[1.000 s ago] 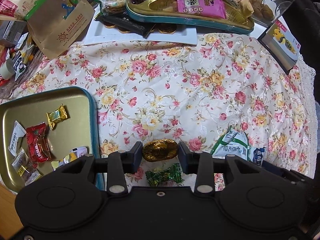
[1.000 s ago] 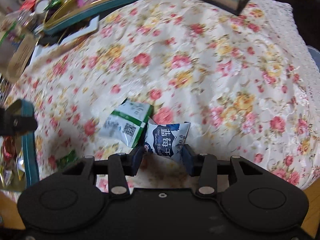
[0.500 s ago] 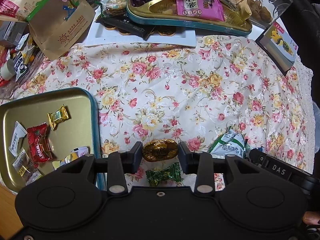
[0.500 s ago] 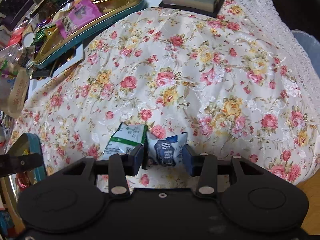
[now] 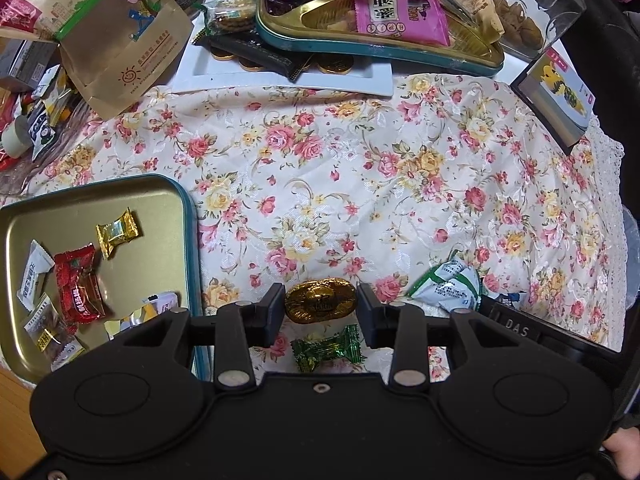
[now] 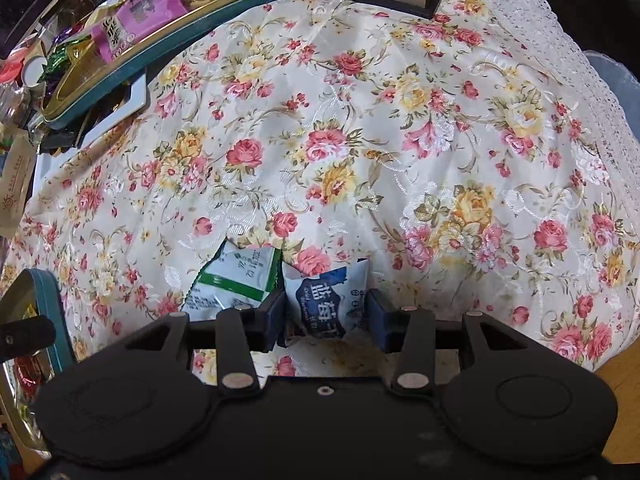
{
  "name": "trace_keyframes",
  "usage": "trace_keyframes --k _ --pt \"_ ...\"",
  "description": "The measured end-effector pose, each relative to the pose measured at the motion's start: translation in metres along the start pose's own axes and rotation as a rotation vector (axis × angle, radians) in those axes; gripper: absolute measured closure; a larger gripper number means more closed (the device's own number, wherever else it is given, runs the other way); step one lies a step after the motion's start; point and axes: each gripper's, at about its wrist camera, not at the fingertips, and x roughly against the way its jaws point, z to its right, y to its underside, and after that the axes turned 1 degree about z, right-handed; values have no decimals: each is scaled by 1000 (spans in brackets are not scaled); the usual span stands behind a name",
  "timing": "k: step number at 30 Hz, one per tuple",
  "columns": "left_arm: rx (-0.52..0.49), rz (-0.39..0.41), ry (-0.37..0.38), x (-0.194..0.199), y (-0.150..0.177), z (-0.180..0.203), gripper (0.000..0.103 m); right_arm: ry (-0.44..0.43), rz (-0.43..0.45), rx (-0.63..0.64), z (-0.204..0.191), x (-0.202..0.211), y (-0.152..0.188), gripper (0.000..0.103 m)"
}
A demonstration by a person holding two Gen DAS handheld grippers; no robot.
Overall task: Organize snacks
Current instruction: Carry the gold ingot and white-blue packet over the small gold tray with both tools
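Lying just beside the blue-and-white snack packet [image 6: 326,306], a green-and-white packet [image 6: 234,286] crowds the right gripper [image 6: 326,316], whose fingers pinch the blue one on the floral counter [image 6: 360,140]. The left gripper [image 5: 320,312], pointing steeply down, pinches a gold foil-wrapped ingot candy [image 5: 320,300] beside the gold tray [image 5: 120,196], unmoved since earlier.
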Motion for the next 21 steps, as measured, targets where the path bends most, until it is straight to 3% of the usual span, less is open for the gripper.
trace_keyframes --k 8,10,15,21 --pt "26 10 13 7 -1 -10 57 28 22 67 -16 -6 5 54" --pt "30 11 16 8 -1 -11 57 26 26 80 -17 -6 6 62" --pt "39 13 20 10 -1 -15 57 55 73 139 -18 2 6 63" --pt "58 19 28 15 -3 -21 57 18 106 39 -5 23 -11 63"
